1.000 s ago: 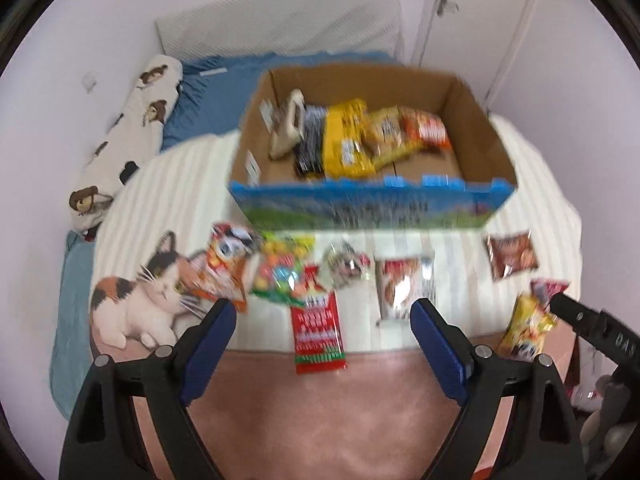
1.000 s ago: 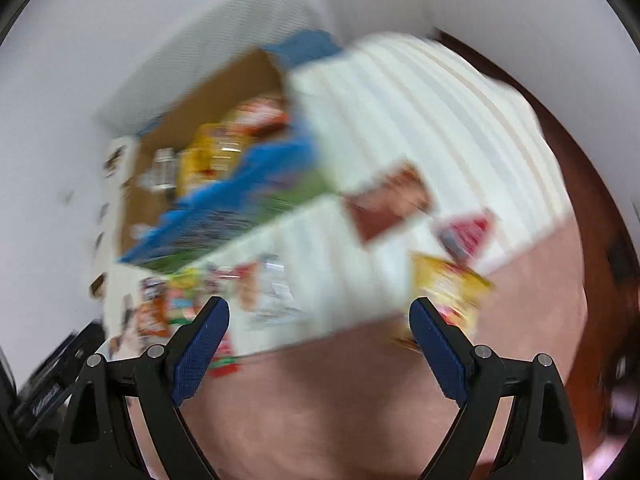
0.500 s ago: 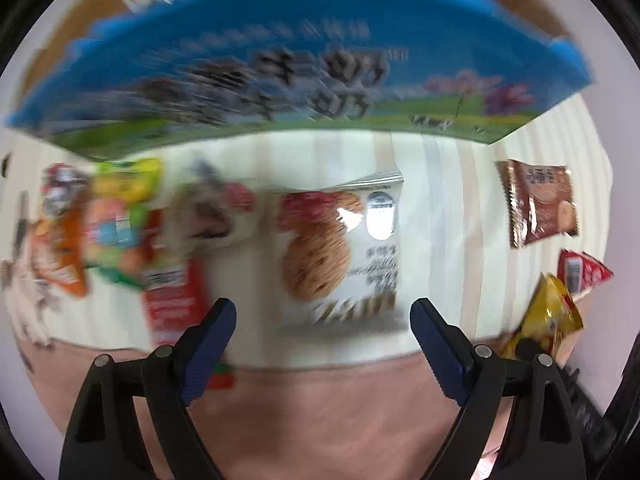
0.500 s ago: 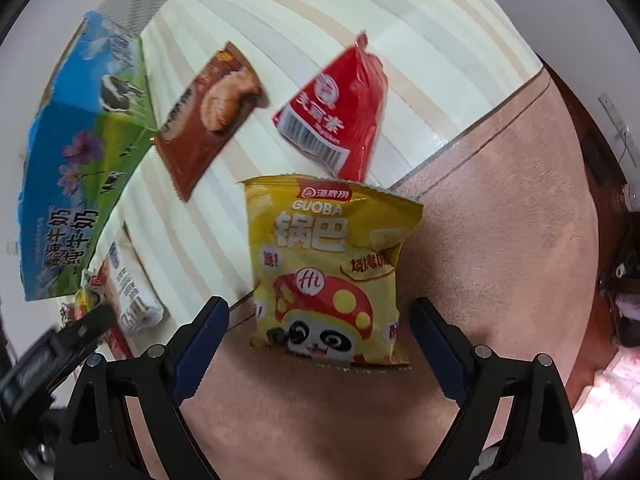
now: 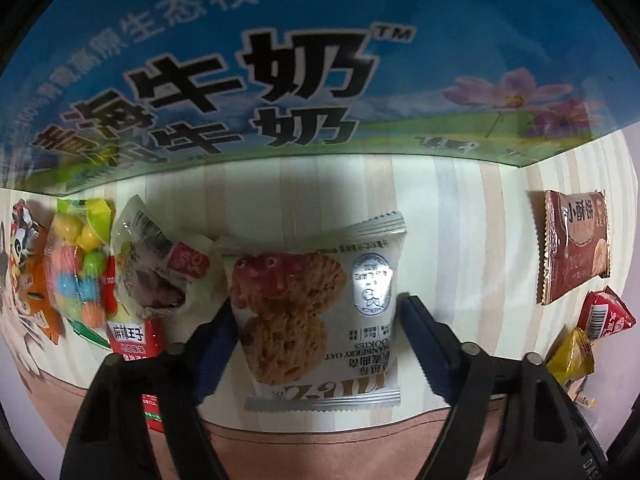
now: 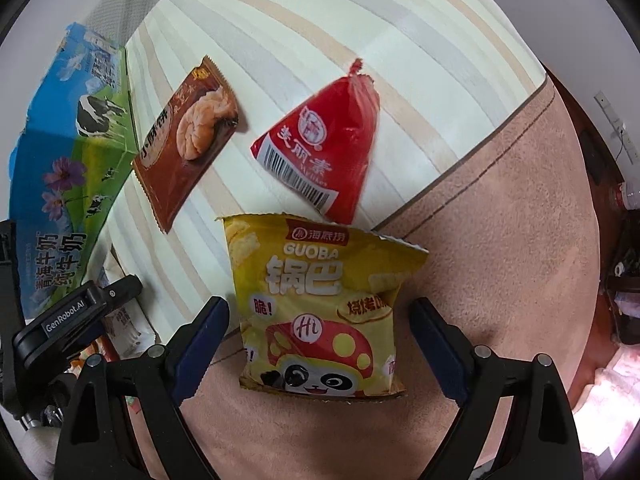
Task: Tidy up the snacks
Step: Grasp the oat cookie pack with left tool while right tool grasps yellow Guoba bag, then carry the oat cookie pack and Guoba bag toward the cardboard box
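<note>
The striped bedspread (image 6: 304, 20) fills both views, with its pink plush border (image 6: 500, 280) along the near edge. Standing on the stripes is the milk carton box (image 5: 280, 60), blue and green with bold black lettering; every snack here lies outside it, on the side facing the cameras.

Closest to the box's front wall is the cranberry oat cookie packet (image 5: 320, 308), flat on the stripes with its lower seam near the pink border. The left gripper (image 5: 316, 320) points straight down over it, and its jaws have just been closing: the blue fingers (image 5: 416, 328) now sit against both long edges of that packet, pinching it from either side.

Left of the cookie packet, along the box's front, a clear wrapped pastry (image 5: 156, 276) lies beside a bag of coloured candies (image 5: 78, 268), a red spicy-strip pack (image 5: 134, 340) and an orange cartoon bag (image 5: 30, 280).

Off the box's right corner lies a brown biscuit packet (image 6: 188, 136), then a red triangular pouch (image 6: 328, 148), then the yellow guoba bag (image 6: 320, 308), which straddles the stripes and the pink border.

The right gripper (image 6: 316, 344) hangs over that yellow bag, fingers (image 6: 200, 340) spread wide to either side of it with clear gaps, not touching.
</note>
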The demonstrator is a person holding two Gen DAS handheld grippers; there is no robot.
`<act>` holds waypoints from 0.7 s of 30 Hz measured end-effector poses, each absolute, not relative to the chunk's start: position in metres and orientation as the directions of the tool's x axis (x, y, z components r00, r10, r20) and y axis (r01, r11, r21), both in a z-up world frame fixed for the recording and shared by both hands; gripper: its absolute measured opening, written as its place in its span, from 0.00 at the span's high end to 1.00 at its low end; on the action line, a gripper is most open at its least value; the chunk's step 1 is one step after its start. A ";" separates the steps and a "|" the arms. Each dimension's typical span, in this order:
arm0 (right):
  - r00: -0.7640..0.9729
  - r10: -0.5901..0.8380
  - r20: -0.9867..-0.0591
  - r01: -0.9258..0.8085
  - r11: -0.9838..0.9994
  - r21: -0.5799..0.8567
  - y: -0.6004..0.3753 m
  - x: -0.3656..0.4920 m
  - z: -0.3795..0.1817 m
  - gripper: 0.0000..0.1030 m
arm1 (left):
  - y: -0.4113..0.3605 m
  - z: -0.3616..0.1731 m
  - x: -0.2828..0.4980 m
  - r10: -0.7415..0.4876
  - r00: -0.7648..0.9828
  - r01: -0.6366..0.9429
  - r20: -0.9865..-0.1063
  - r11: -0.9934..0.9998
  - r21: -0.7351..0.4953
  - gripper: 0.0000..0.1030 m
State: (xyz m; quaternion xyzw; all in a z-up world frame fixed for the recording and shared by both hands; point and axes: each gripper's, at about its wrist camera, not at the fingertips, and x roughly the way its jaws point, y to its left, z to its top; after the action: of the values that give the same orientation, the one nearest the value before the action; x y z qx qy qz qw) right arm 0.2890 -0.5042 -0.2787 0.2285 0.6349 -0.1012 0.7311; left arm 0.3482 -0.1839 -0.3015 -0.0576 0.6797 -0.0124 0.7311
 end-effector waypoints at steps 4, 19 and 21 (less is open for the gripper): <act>0.167 0.117 -0.979 0.432 0.884 0.179 -0.506 0.289 -0.279 0.18 | -0.186 -0.297 0.341 -0.089 0.087 -0.048 -0.992 0.995 -0.093 0.33; 0.133 0.137 -0.982 0.339 0.924 0.175 -0.477 0.235 -0.279 0.34 | -0.195 -0.302 0.240 -0.091 0.024 0.040 -0.996 0.995 -0.090 0.33; 0.119 0.142 -0.983 0.328 0.929 0.174 -0.473 0.227 -0.281 0.34 | -0.193 -0.304 0.229 -0.088 0.021 0.039 -0.996 0.995 -0.088 0.33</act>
State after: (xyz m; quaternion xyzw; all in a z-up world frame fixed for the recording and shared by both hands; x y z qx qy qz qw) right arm 0.2272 -0.4726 -0.2809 0.1778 0.6604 -0.0640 0.7267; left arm 0.2289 -0.1934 -0.3039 -0.0178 0.6983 -0.0445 0.7142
